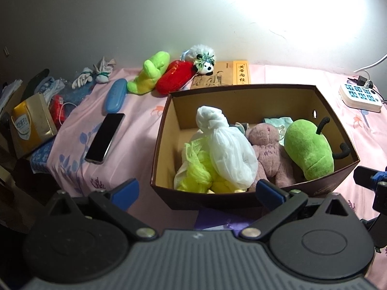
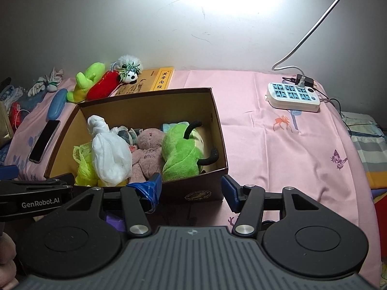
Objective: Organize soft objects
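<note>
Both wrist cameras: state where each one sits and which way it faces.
Left wrist: on the left gripper, open, facing the box from its near side; the right gripper's tip shows at the right edge.
Right wrist: on the right gripper, open, facing the box's near right corner; the left gripper shows at left.
Shared: box, green plush, power strip.

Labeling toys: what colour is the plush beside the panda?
Red plush, clearest in the left wrist view.

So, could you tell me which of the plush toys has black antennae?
The green plush at the box's right end; the pink, red and lime ones have none.
</note>
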Demonstrator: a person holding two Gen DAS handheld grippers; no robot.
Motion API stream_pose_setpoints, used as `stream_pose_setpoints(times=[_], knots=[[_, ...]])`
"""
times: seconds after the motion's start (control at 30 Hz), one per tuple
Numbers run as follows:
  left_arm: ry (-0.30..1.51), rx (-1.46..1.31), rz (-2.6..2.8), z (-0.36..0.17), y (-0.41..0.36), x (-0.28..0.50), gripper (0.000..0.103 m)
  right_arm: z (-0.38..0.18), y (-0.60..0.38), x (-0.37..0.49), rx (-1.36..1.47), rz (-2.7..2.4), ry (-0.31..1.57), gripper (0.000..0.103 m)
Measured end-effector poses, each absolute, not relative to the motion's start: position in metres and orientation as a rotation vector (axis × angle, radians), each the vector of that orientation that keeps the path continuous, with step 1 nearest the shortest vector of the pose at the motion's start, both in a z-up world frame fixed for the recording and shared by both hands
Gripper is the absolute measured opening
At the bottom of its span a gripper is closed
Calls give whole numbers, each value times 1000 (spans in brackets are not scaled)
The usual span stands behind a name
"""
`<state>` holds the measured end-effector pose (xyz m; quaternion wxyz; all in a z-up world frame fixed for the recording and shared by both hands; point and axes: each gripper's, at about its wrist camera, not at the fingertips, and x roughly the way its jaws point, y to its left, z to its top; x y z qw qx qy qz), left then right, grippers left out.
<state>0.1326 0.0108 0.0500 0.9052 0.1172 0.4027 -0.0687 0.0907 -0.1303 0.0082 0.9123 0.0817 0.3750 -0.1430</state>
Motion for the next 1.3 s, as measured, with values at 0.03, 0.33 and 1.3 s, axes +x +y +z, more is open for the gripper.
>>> stream_pose_setpoints(times=[0.03,0.33,1.3], knots=[[834,243,-147,49,10,134,102,7,-130,93,161,-303,773,39],[832,237,-176,45,6,145,102,2,-133,107,140,-335,793,40],[848,201,-189,42,9,147,102,1,-130,100,145,-295,744,40]])
